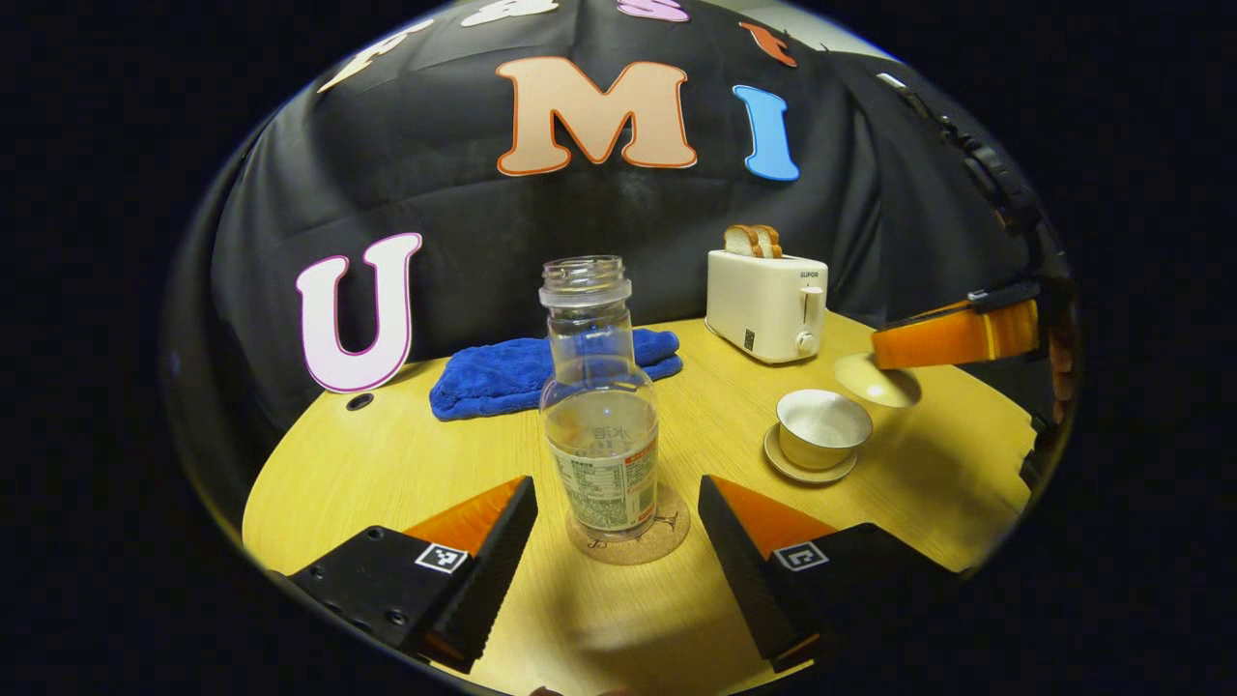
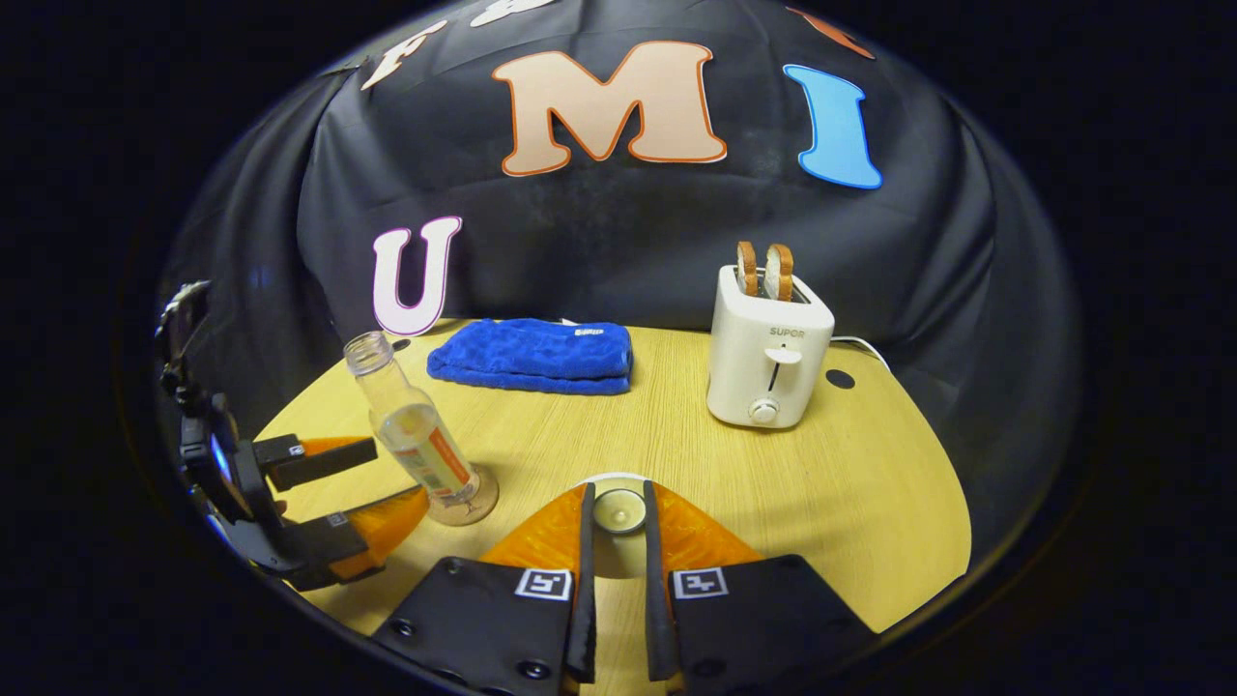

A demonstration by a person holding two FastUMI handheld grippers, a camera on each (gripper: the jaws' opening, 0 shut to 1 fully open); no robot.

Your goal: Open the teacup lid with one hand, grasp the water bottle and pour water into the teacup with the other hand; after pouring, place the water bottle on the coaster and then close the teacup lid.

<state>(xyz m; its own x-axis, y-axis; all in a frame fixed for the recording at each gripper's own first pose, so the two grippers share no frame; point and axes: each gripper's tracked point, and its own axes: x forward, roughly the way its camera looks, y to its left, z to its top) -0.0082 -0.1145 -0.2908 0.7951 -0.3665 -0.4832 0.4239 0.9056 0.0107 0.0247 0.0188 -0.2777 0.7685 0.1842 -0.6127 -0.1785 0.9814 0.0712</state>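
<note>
- The water bottle (image 1: 599, 406) stood upright on the cork coaster (image 1: 628, 536), cap off, between the spread fingers of my left hand-held gripper (image 1: 618, 541), which touched it on neither side.
- Just beyond that gripper to its right, the teacup (image 1: 823, 427) sat uncovered on its saucer (image 1: 788, 466).
- My right hand-held gripper (image 2: 618, 527) was closed on the teacup lid (image 2: 618, 509), both fingers pressed against its knob; the left gripper view showed it held up behind the cup.
- I judged the bottle was either about to be grasped for pouring or already set back; I could not tell whether the cup held water.
- If pouring was done, my next move called for lowering the lid squarely onto the cup.
- Farther off stood a toaster (image 2: 768, 358) and a blue towel (image 2: 532, 356) on the table (image 2: 870, 503).
</note>
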